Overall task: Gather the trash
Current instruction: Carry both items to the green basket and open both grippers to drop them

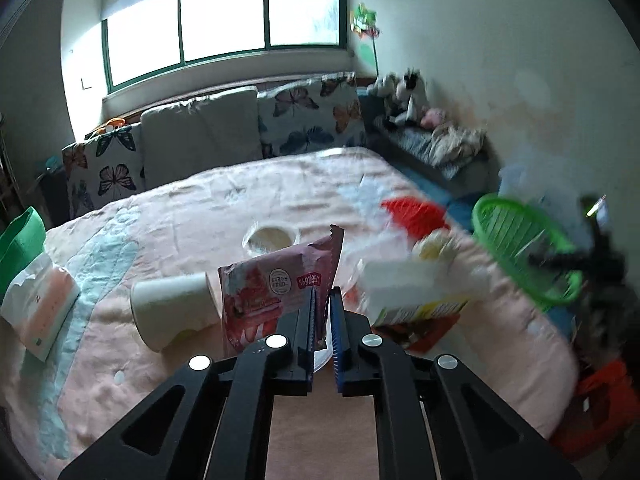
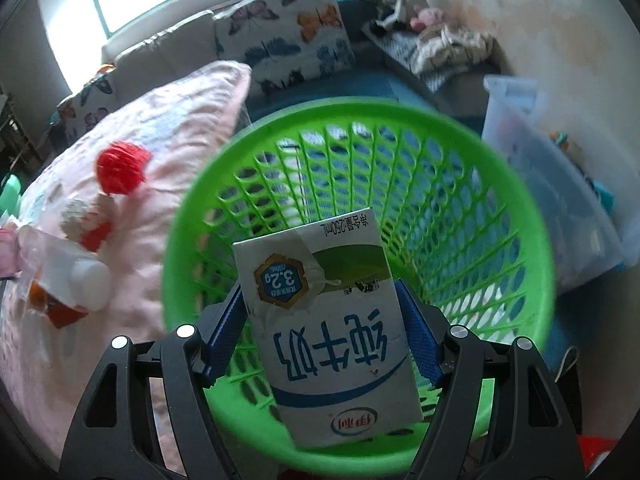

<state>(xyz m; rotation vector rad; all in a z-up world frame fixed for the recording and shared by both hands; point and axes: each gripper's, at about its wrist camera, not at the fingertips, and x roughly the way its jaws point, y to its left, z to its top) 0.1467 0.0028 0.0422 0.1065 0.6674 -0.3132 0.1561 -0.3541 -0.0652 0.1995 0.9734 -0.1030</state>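
The carton (image 2: 332, 332) is gripped by the right tool (image 2: 324, 320) over the basket (image 2: 500, 216); the wrapper (image 1: 280, 288), thinly pinched by the left tool (image 1: 323, 320), could be dropped.

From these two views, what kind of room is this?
Most likely a bedroom in a home: a bed with a pink quilt, butterfly-print cushions under the window, and soft toys in the corner.

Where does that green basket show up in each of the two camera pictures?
Left wrist view: the green basket sits at the right edge, beside the bed, blurred.
Right wrist view: the basket fills the centre, straight below the held milk carton.
Shared landmark: the butterfly cushion against the far wall.
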